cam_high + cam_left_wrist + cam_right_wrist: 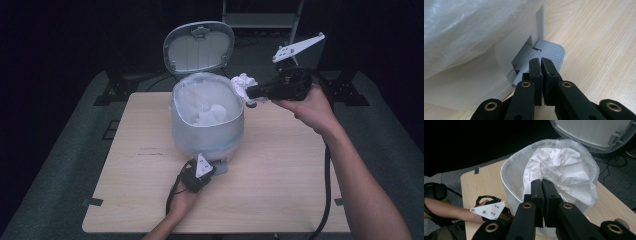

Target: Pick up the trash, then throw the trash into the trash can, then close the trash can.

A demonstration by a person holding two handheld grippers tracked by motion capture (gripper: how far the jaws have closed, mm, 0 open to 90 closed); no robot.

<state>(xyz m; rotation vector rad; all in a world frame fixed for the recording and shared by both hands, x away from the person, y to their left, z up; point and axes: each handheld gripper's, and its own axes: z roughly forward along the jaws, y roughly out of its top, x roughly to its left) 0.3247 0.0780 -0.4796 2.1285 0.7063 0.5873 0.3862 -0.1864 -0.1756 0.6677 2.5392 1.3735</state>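
A pale grey pedal bin point(207, 130) stands on the wooden table point(285, 190), lined with a thin white bag point(461, 27), its lid point(199, 47) tipped up and back. My left gripper point(214, 169) is shut, and its closed tips point(541, 62) rest on the ribbed foot pedal point(552, 50) at the bin's base. Held level at the bin's right rim, my right gripper point(251, 93) is shut on a crumpled white paper point(243, 84). In the right gripper view the paper point(564, 170) hangs over the bin's open mouth point(507, 171), just beyond the closed gripper point(541, 183).
More white paper point(212, 114) lies inside the bin. Dark frames and cables point(125, 82) stand behind the table on grey floor. The light wood on both sides of the bin is bare. A cable point(326, 200) trails from the right gripper along the forearm.
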